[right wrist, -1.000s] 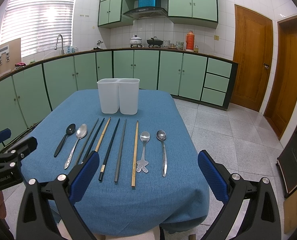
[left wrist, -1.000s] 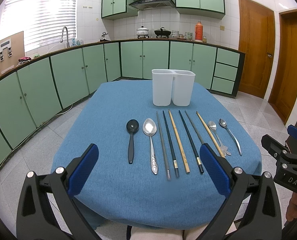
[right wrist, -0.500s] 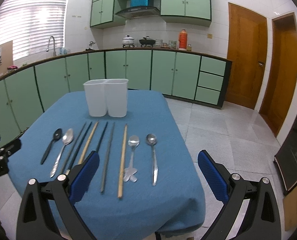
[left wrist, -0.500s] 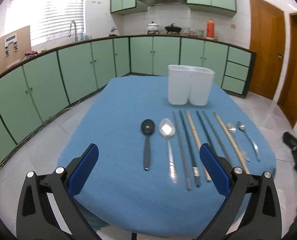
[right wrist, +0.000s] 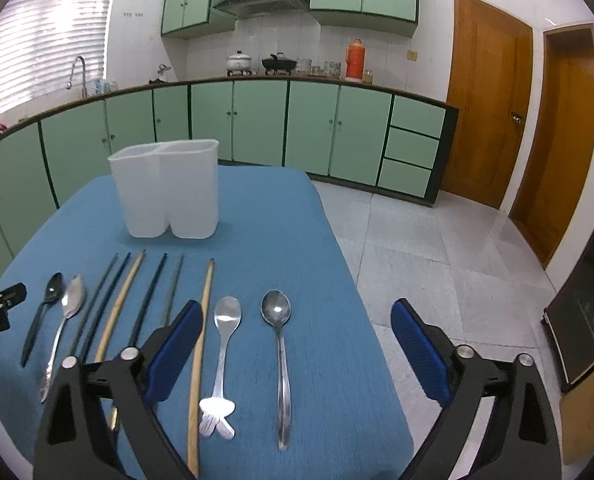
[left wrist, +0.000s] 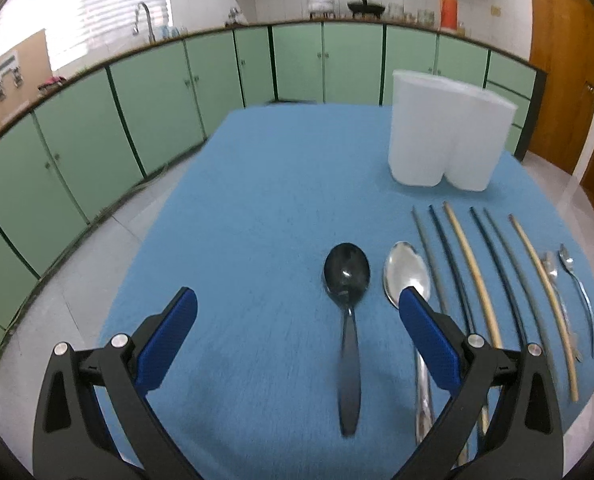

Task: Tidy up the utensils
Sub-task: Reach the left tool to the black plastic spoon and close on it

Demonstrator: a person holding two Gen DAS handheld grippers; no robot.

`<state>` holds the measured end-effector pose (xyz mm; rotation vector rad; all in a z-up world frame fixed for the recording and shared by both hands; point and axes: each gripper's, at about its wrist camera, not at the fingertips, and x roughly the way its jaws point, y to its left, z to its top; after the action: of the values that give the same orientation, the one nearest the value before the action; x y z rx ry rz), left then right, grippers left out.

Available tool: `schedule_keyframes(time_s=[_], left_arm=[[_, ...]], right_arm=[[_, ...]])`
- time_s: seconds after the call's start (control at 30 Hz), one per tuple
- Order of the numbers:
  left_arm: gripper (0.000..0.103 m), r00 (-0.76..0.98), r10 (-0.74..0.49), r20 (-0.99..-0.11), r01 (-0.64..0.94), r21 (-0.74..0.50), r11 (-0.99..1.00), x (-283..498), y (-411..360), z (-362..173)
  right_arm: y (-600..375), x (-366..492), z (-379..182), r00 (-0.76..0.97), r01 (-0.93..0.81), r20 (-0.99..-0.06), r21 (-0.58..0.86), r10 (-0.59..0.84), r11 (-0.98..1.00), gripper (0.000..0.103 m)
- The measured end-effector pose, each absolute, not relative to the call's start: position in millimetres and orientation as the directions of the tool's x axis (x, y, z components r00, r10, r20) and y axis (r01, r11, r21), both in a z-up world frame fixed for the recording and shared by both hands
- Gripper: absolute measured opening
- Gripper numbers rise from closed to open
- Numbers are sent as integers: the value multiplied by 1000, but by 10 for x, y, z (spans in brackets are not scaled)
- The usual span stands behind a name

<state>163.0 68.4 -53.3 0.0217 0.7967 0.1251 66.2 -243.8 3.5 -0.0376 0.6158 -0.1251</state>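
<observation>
Now logged: I have brought both grippers closer over the counter (left wrist: 257, 208). Left fingers (left wrist: 425, 332) apart, black spoon (left wrist: 347, 280) between them; right fingers (right wrist: 177, 344) just narrowing, empty, 2 steel spoons (right wrist: 277, 320) between. Nothing sorted yet.

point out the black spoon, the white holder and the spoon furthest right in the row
black spoon (left wrist: 345, 273), left wrist view, on its bowl
white holder (right wrist: 165, 192), right wrist view, on its front wall
rightmost spoon (right wrist: 276, 309), right wrist view, on its bowl
</observation>
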Motion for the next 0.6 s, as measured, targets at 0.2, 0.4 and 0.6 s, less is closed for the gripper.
schedule_keyframes(time_s=[0.2, 0.4, 0.6], left_arm=[[93, 659, 117, -743, -93, 74, 993, 1936, 693, -663], [83, 625, 103, -774, -76, 72, 995, 2145, 714, -783], [83, 612, 94, -785, -67, 67, 995, 2238, 728, -856]], right_arm=[[-2480, 932, -95, 774, 105, -620, -76, -129, 992, 81], [-2504, 1108, -163, 756, 113, -641, -77, -136, 991, 81], [-2492, 1237, -224, 740, 107, -658, -89, -139, 990, 81]])
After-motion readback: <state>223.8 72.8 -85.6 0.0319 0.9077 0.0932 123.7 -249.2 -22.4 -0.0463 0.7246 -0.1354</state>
